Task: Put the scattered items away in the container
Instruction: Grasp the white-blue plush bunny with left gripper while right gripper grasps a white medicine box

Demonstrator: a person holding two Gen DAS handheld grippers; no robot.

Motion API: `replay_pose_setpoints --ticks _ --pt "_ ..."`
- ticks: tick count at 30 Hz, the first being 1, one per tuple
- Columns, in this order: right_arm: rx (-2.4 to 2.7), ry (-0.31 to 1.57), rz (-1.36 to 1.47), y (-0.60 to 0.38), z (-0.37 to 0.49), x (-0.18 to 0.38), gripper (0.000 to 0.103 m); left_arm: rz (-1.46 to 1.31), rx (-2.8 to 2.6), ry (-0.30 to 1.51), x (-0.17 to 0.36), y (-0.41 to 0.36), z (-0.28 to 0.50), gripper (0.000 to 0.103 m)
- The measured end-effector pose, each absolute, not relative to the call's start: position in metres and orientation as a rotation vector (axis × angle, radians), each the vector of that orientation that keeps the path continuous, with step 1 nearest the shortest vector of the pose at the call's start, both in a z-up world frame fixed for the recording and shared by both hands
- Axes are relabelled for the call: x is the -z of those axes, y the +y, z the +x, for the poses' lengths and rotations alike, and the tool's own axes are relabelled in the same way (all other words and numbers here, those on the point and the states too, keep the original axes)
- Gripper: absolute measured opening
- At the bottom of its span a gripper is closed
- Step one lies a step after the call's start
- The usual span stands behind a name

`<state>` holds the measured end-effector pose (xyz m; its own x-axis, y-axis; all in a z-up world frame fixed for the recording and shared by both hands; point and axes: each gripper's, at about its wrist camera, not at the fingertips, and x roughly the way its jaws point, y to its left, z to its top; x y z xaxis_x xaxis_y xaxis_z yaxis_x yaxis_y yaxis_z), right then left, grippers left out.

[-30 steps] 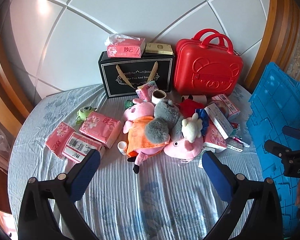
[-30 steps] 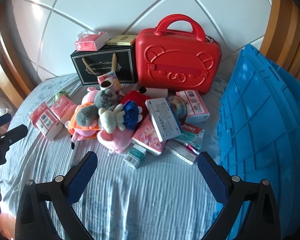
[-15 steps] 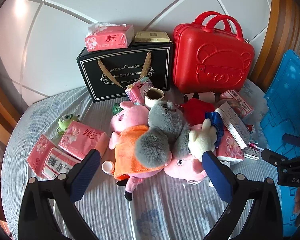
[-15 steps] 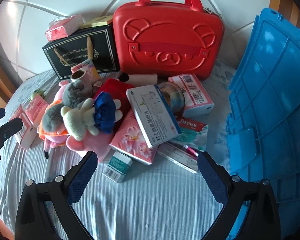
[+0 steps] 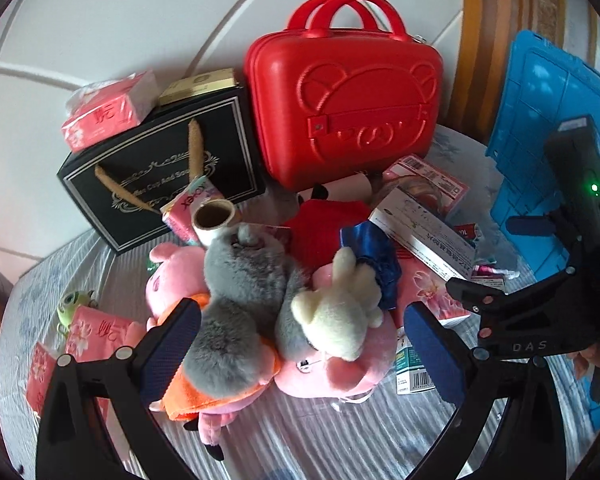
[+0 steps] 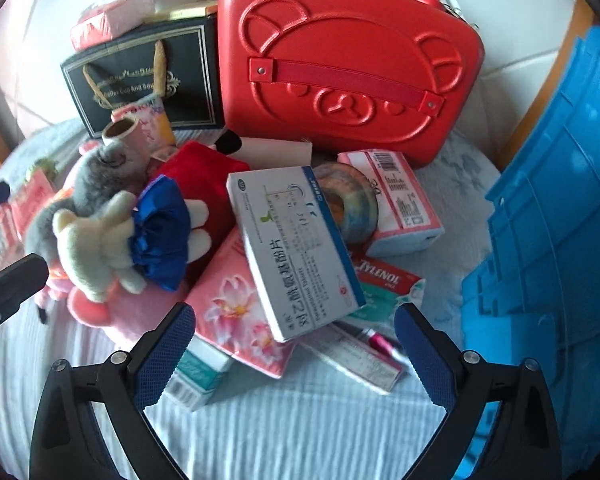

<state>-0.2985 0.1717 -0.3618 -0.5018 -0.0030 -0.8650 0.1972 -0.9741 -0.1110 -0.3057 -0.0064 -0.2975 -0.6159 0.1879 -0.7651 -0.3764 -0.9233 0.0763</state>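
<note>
Left gripper (image 5: 300, 344) is hanging wide open, empty, over the grey-and-cream plush toy pile (image 5: 260, 312) at near centre of the striped cloth. Right gripper (image 6: 296, 344), equally wide and empty, is framing the white-and-blue cardboard medicine box (image 6: 296, 248) lying tilted on a pink tissue pack (image 6: 240, 320). The blue plastic crate (image 6: 560, 240) is sitting at right.

Plush: light, soft, squashy, so pinch the body. Box: light, stiff, crushable, so grip across its long edges.

Versus a second ago, both grippers are much closer to the pile.
</note>
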Motion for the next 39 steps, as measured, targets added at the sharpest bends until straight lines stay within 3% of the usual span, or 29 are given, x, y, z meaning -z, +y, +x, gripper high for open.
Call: replay_pose_setpoints --ticks 3,10,12,14,17,26,31,32,34,38,39 --pt "2.592 0.298 1.506 0.174 -0.304 0.373 0.101 -1.138 -2.483 0.397 0.304 0.007 -0.31 0.101" --pt "2.573 0.31 1.521 0.173 -0.31 0.388 0.1 -1.146 -2.398 0.59 0.334 0.032 -0.321 0.085" --pt "2.572 0.302 1.515 0.172 -0.313 0.389 0.1 -1.151 -2.391 0.595 0.34 0.033 -0.322 0.074" --pt "2.568 0.295 1.515 0.171 -0.317 0.391 0.099 -1.177 -2.379 0.57 0.345 0.032 -0.325 0.046" --pt "2.555 0.239 1.539 0.174 -0.324 0.395 0.099 -1.187 -2.372 0.495 0.344 0.029 -0.326 0.041" --pt "2.535 0.067 1.571 0.192 -0.348 0.409 0.099 -1.165 -2.381 0.3 0.336 0.014 -0.312 0.039" --pt "2.503 0.103 1.529 0.188 -0.357 0.412 0.098 -1.152 -2.385 0.277 0.334 0.009 -0.304 0.039" --pt "2.501 0.091 1.53 0.19 -0.358 0.411 0.094 -1.153 -2.388 0.27 0.334 0.007 -0.303 0.039" --pt "2.518 0.079 1.523 0.191 -0.358 0.406 0.073 -1.153 -2.396 0.253 0.333 0.003 -0.301 0.039" --pt "2.544 0.1 1.52 0.192 -0.359 0.399 0.048 -1.15 -2.408 0.233 0.331 -0.002 -0.299 0.039" --pt "2.553 0.103 1.517 0.193 -0.358 0.397 0.026 -1.149 -2.41 0.229 0.33 -0.003 -0.299 0.039"
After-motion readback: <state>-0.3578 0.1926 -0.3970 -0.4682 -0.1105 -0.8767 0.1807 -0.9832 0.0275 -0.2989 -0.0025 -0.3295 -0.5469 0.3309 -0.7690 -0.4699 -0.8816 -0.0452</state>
